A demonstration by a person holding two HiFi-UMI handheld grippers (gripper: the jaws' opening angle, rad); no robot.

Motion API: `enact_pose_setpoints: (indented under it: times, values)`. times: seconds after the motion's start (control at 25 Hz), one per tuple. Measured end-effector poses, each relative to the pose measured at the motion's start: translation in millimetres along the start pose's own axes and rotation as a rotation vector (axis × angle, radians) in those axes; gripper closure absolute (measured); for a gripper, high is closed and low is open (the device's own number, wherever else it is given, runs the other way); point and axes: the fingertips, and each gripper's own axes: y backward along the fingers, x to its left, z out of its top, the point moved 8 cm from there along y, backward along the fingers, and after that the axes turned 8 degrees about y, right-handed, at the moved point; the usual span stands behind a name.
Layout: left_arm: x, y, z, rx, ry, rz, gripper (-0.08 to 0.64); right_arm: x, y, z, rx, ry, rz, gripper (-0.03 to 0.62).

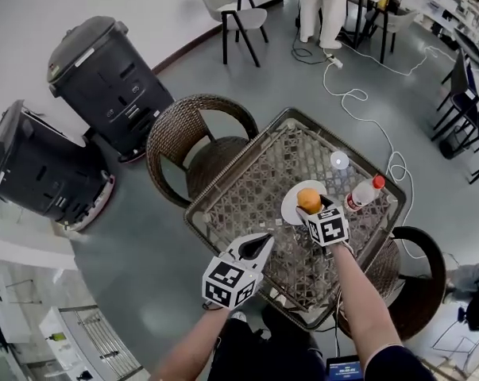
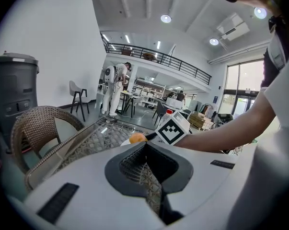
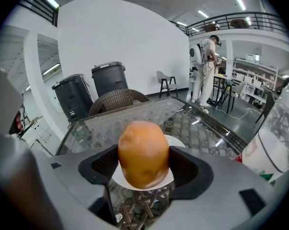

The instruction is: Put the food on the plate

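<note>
My right gripper (image 1: 310,210) is closed on the food (image 1: 308,199), one jaw on each side of it. In the right gripper view the food (image 3: 143,155) is an orange-brown oval lump, standing on its end between the two dark pads (image 3: 185,169). It is over the white plate (image 1: 290,211). I see the plate (image 3: 177,141) behind and under the food, but I cannot tell if the food touches it.

The plate is on the table (image 1: 239,189), which has a glass top over wicker, and it lies in the half of the table on my right. A bottle (image 1: 365,193) with a red cap is just beside the plate, to the right. In the right gripper view the bottle (image 3: 273,138) is at the right edge. A small clear round thing (image 1: 340,160) is on the table beyond the plate.

My left gripper (image 1: 260,247) is over the near edge of the table, apart from the plate. In the left gripper view the left gripper (image 2: 146,145) has its jaws almost together, the tips seem to meet, and nothing is between them. Only the weave of the table shows under them.

A wicker chair (image 1: 187,133) stands at the left side of the table and another one (image 1: 418,284) at the right near corner. Two grey bins (image 1: 104,74) are on the floor, well apart from the table
</note>
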Motion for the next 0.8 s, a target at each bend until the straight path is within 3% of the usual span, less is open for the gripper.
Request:
enact_pose_setpoints:
  times: [0.8]
  values:
    - [8,-6,-16,0.035,0.039,0.037,0.552,12,-48,1,0.118,0.25,0.021,0.258]
